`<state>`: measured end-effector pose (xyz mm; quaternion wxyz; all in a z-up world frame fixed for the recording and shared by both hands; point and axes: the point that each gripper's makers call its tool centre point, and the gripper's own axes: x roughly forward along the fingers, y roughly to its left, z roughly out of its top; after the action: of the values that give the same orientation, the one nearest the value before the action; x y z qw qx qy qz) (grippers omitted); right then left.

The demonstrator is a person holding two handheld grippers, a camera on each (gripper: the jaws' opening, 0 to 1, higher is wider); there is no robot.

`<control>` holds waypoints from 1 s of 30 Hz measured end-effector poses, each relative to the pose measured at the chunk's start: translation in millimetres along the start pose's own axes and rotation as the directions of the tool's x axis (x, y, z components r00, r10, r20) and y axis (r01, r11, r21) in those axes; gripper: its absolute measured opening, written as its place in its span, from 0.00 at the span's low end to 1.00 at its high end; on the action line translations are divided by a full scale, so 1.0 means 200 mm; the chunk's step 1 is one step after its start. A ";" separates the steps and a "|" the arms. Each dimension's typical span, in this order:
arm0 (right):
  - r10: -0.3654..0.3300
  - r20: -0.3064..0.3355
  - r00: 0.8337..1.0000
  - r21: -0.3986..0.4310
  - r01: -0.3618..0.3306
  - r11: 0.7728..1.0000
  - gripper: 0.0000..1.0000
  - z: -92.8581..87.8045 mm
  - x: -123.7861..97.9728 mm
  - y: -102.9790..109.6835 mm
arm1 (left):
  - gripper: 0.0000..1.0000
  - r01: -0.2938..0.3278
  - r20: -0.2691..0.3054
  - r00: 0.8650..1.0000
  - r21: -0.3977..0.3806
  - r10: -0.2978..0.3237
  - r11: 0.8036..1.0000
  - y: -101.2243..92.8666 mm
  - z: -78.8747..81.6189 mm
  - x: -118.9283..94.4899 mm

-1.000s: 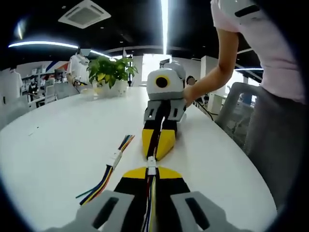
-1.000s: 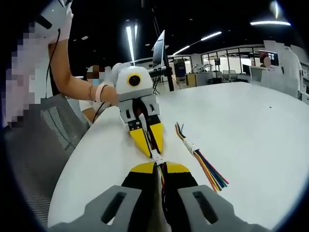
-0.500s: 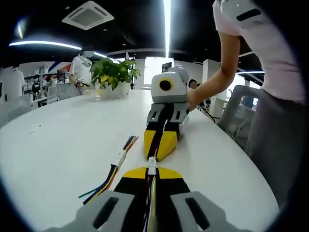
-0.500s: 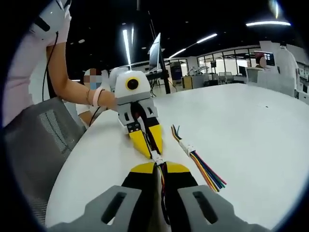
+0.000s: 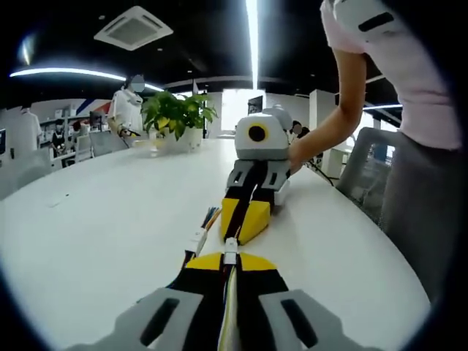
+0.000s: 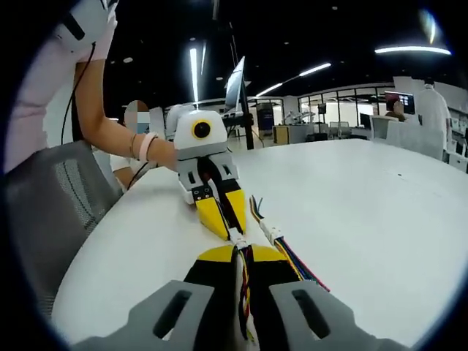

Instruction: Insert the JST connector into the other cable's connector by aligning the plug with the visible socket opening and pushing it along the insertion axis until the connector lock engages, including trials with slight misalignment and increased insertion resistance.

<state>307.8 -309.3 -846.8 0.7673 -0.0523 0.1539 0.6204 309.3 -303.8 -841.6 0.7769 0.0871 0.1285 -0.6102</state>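
Here we hold both jaws clamped on cables, the white connector [image 5: 229, 256] at twelve o'clock between the left gripper [image 5: 229, 265] and right gripper [image 5: 243, 219], nose to nose over the desk [image 5: 95, 234].

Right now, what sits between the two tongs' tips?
In the left gripper view, only the small white connector joint bridges the left tongs and right tongs; the spare cable lies beside them.

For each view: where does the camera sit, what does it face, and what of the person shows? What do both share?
Left gripper view: rides the left tool, facing the right tool across the table; an arm shows.
Right gripper view: rides the right tool, facing the left tool; a forearm shows.
Shared: the white connector between the tools, and a spare cable beside them.
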 end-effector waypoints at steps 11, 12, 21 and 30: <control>-0.003 -0.006 1.000 -0.002 0.003 1.000 0.03 0.01 0.00 0.00 | 0.01 -0.012 0.006 1.000 -0.022 0.012 1.000 0.00 0.01 0.02; 0.001 -0.006 1.000 -0.007 -0.001 1.000 0.04 0.01 0.00 0.00 | 0.01 -0.012 0.010 1.000 -0.035 0.012 0.999 0.00 0.01 0.02; -0.002 -0.015 1.000 -0.025 0.002 1.000 0.05 0.01 0.00 0.01 | 0.02 -0.027 -0.006 1.000 -0.032 0.027 0.999 0.01 0.01 0.02; -0.013 -0.028 1.000 -0.016 0.012 1.000 0.08 0.01 -0.01 0.00 | 0.08 -0.054 -0.041 0.998 -0.005 0.053 0.999 0.03 -0.01 0.00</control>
<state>307.5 -311.3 -844.9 0.7684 -0.0680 0.1595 0.6160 314.2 -302.3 -842.8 0.7904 0.1007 0.1440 -0.5868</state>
